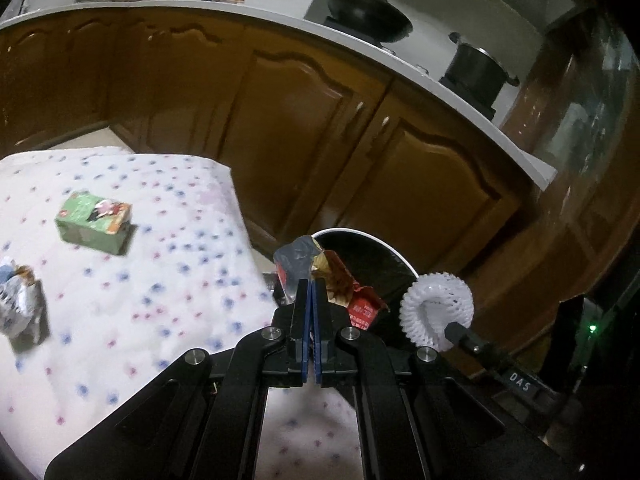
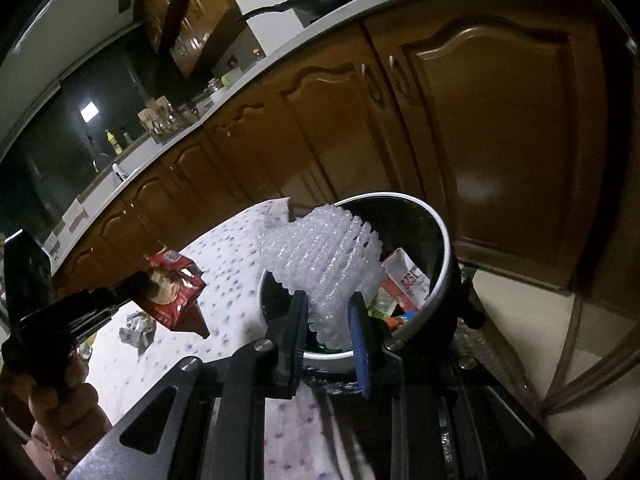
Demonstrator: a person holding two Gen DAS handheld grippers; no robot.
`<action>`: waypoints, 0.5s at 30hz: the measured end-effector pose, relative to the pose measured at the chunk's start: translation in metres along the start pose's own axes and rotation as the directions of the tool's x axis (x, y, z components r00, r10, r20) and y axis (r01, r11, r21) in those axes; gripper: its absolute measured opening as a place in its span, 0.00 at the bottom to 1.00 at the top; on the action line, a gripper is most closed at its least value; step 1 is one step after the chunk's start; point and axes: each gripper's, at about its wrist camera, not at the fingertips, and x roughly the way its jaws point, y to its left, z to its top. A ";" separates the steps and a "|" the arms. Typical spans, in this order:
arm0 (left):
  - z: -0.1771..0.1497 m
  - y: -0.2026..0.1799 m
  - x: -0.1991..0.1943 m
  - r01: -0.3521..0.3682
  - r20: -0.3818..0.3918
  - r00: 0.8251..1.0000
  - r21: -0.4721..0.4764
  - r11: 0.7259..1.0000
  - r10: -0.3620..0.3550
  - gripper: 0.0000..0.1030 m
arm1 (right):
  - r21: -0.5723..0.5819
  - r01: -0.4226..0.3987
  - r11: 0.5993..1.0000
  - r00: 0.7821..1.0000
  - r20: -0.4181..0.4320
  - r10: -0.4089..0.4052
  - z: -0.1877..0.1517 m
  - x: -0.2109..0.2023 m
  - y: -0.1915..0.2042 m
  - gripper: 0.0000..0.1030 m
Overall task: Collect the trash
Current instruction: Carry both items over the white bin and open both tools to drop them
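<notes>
My left gripper [image 1: 313, 282] is shut on a crumpled red snack wrapper [image 1: 352, 296], held at the table's edge beside the near rim of a round black trash bin with a white rim [image 1: 362, 235]. In the right wrist view the same wrapper [image 2: 172, 292] hangs from the left gripper [image 2: 130, 298] over the cloth, left of the bin [image 2: 438, 236]. My right gripper [image 2: 328, 312] is shut on a white foam fruit net [image 2: 324, 252], held above the bin's near edge. The net [image 1: 434, 308] and right gripper [image 1: 454, 330] also show in the left wrist view. Wrappers [image 2: 404, 284] lie inside the bin.
A table under a white cloth with blue and pink dots [image 1: 132, 280] carries a green carton [image 1: 94, 222] and crumpled foil wrappers [image 1: 20, 308], also seen as foil [image 2: 138, 328]. Brown cabinet doors [image 1: 304, 120] and a counter with a wok [image 1: 368, 16] stand behind. A hand [image 2: 68, 404] grips the left tool.
</notes>
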 end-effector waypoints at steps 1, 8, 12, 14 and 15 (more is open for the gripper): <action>0.001 -0.004 0.005 0.001 -0.005 1.000 0.005 1.000 -0.001 0.00 | 0.000 0.003 1.000 1.000 -0.004 -0.003 0.001 0.002 -0.002 0.21; 0.006 -0.020 0.028 0.005 -0.028 1.000 0.031 1.000 -0.004 0.00 | -0.003 0.024 1.000 1.000 -0.016 -0.024 0.005 0.006 -0.013 0.21; 0.007 -0.025 0.043 0.001 -0.047 0.999 0.042 0.999 0.001 0.00 | -0.006 0.033 0.999 0.999 -0.023 -0.033 0.010 0.010 -0.018 0.22; 0.006 -0.026 0.049 -0.006 -0.053 0.999 0.043 0.999 0.008 0.00 | -0.012 0.037 0.999 0.999 -0.028 -0.037 0.012 0.013 -0.018 0.22; 0.006 -0.025 0.053 -0.008 -0.060 0.998 0.039 0.999 0.010 0.00 | -0.017 0.043 0.999 0.999 -0.030 -0.044 0.013 0.014 -0.018 0.22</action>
